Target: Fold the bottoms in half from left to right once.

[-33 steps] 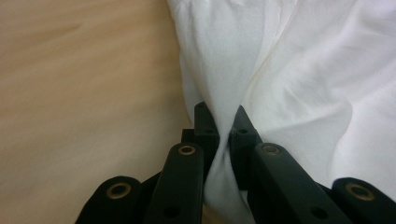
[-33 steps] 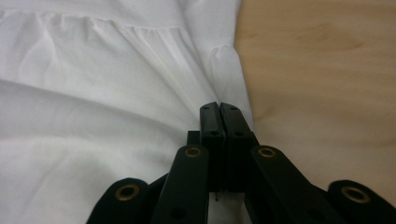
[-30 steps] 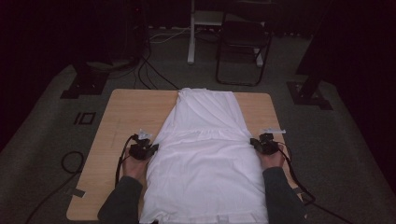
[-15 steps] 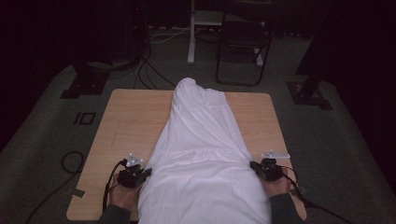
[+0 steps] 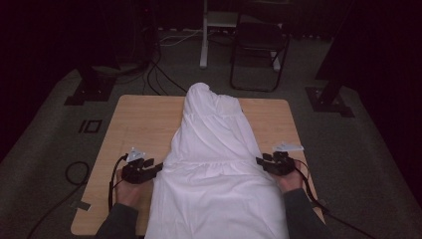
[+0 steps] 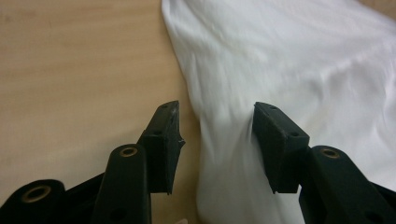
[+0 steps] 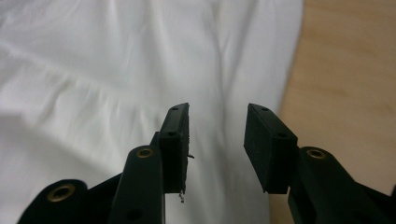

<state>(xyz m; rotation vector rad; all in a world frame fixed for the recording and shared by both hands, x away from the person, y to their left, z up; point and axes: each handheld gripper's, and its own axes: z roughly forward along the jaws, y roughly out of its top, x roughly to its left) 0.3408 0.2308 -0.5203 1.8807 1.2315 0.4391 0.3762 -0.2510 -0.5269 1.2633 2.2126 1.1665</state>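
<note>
Jaws of both grippers are standing spread, having just been opening, pads pressing on nothing. A white garment point(image 5: 219, 169) is lying on the wooden table point(image 5: 144, 119), its long axis running from the near edge toward the far edge, narrow end pointing away. Since a second ago that far end is sitting bunched and nearer. The left gripper point(image 6: 215, 128) is straddling the cloth's left margin; the right gripper point(image 7: 217, 128) is hovering over its right margin.

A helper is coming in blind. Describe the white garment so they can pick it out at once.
Find the light wooden table on the grey carpet. The white garment lies lengthwise down its middle, between the two black grippers. It is the one pale, soft thing there, narrowing toward the far edge.
</note>
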